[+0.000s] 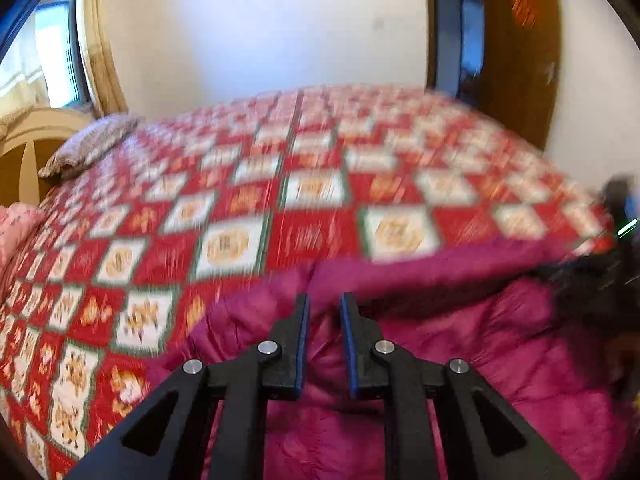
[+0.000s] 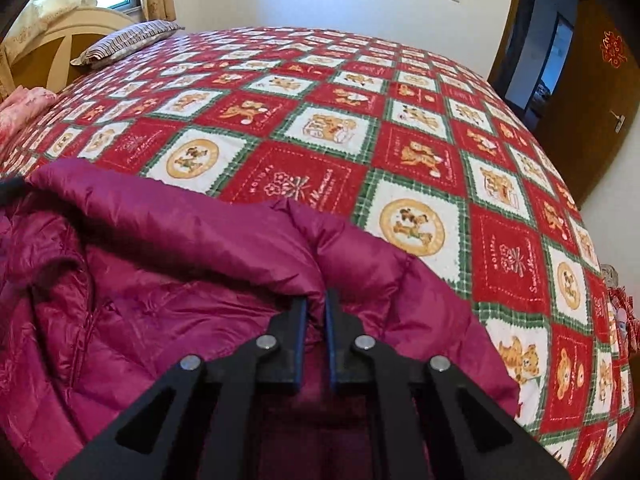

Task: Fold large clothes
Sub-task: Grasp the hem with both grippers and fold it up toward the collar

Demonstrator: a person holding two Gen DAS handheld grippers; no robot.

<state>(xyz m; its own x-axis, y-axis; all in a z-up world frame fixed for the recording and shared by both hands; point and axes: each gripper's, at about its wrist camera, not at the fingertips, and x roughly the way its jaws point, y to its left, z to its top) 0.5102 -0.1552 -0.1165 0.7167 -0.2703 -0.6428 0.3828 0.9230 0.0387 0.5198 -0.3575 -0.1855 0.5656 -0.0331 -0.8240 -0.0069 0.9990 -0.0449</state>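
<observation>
Our magenta puffer jacket [image 2: 168,280] lies rumpled and glossy on the near edge of the red patchwork bedspread [image 2: 400,128]. Our right gripper [image 2: 316,308] pinches a jacket fold; our left gripper [image 1: 325,300] hovers over the jacket, jaws slightly apart, empty.

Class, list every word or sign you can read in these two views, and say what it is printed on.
"HOLIDAY": red square of the bedspread.
Script lines in that square and the other red squares: too small to read.
Red ornament on the door: not legible.
Left wrist view: bedspread blurred; nothing readable.
</observation>
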